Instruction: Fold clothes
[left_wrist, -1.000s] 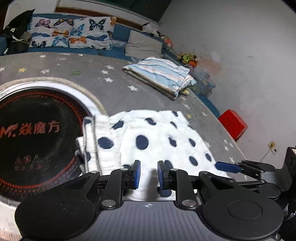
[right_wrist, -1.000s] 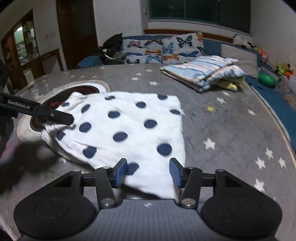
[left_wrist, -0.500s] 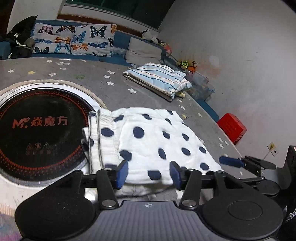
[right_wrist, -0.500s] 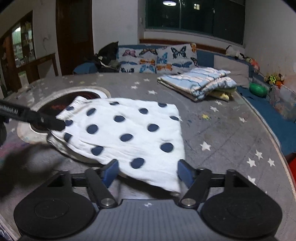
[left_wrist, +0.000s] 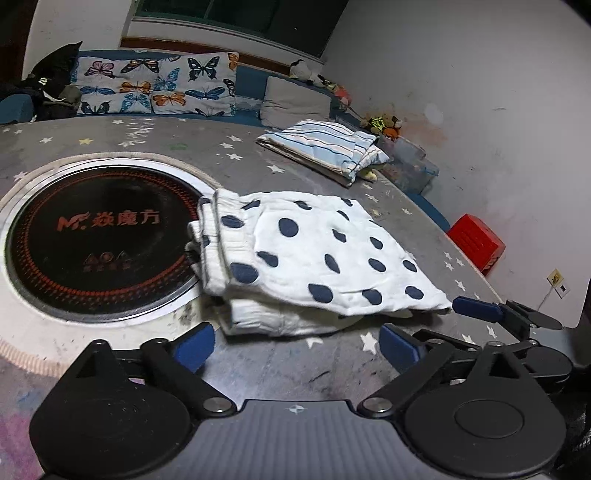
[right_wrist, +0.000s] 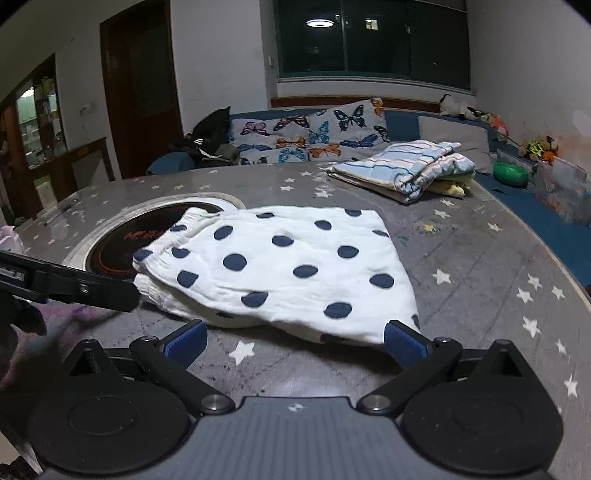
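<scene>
The left gripper (left_wrist: 295, 345) stands wide open with nothing between its blue pads; its jaws have just been opening, and the garment's near hem lies just ahead of them, untouched. The right gripper (right_wrist: 293, 341) is likewise spread fully, empty, its jaws also just opened, with the hem just beyond its fingertips.

The spotted garment (left_wrist: 325, 254) lies flat near the middle of the tabletop (right_wrist: 480, 266), doubled over on itself, its waistband end overlapping the rim of the round hob (left_wrist: 96, 240) set into the tabletop.

The step in hand looks like the release after a fold. The next move would call for either another fold across the garment, each gripper pinching an edge, or moving it aside as finished; which one I cannot tell.

Count: two grippers, one spotted garment, one striped folded pile (right_wrist: 402, 170) at the far right edge, one hob.
</scene>
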